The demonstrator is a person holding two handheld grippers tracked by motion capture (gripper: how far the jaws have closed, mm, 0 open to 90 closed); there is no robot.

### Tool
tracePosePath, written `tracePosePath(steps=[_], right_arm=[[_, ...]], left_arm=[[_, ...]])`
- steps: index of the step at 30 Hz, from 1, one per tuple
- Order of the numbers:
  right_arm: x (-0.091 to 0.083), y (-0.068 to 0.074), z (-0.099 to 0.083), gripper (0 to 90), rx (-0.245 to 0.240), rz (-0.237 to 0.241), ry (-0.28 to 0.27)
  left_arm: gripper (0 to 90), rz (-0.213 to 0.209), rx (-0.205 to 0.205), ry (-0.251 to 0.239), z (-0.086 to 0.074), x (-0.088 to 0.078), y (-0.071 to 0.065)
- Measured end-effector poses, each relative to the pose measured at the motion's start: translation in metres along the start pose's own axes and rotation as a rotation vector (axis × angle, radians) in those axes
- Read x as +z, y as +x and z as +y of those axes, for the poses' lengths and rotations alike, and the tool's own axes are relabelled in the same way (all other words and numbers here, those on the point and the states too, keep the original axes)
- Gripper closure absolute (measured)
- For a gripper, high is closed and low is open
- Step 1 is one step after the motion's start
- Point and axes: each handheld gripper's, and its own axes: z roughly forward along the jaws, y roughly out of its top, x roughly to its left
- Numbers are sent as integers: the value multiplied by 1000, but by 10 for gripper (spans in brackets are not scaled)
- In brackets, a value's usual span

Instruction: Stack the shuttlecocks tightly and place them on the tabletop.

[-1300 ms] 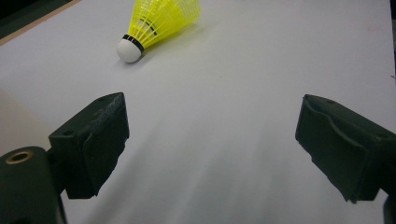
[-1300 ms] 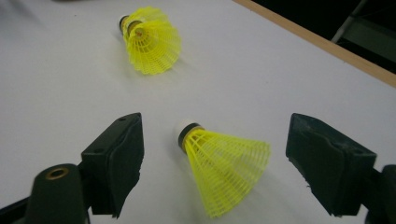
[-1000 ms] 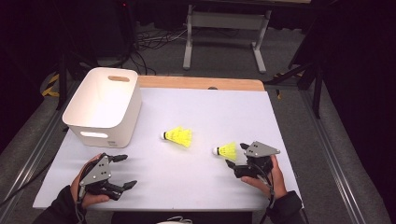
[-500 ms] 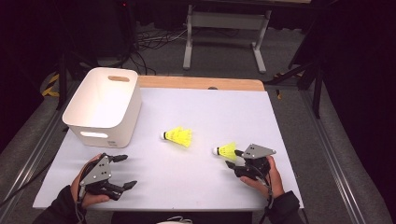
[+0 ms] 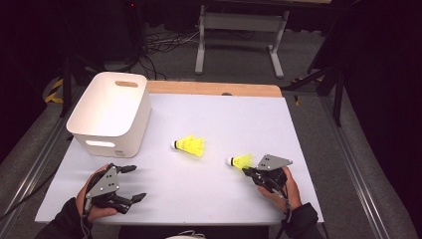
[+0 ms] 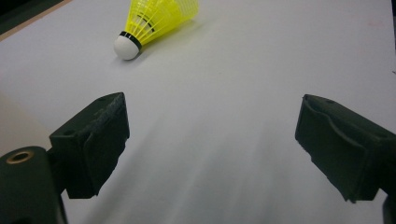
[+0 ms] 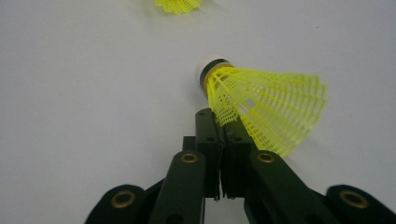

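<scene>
Near the right edge of the worktop (image 5: 239, 114), toward its front corner, the high view is showing the right gripper (image 5: 253, 173) lying low with a yellow shuttlecock (image 5: 240, 161) at its tip, cork pointing toward the middle. A second shuttlecock (image 5: 189, 145) is lying free near the centre, and a white bin (image 5: 112, 112) is standing at the back left corner. The left gripper (image 5: 135, 182) is resting by the front left edge, its jaws standing wide with nothing between them.

Along the left gripper view, both black jaws are gaping over bare worktop, and the second shuttlecock (image 6: 154, 21) is lying well ahead, white cork toward the camera.

Along the right gripper view, the jaws have just been closing and are now pinching the near rim of the shuttlecock (image 7: 266, 107) skirt between them. That skirt is looking like thin plastic mesh: very light, springy, easy to crush, so a soft pinch on the rim is probably enough, though it may swing there. Holding at the firm band just behind the cork would likely be steadier.
</scene>
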Motion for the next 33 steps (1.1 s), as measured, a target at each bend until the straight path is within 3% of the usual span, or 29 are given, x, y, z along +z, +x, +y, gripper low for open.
tracePosePath(steps=[8, 24, 33], right_arm=[[-4, 2, 3, 898, -13, -8, -19], [-26, -4, 8, 900, -8, -68, -121], [-30, -5, 9, 900, -13, -78, -140]], left_arm=[[108, 4, 2, -7, 1, -1, 0], [108, -4, -3, -5, 0, 0, 0], [107, -5, 0, -3, 0, 0, 0]])
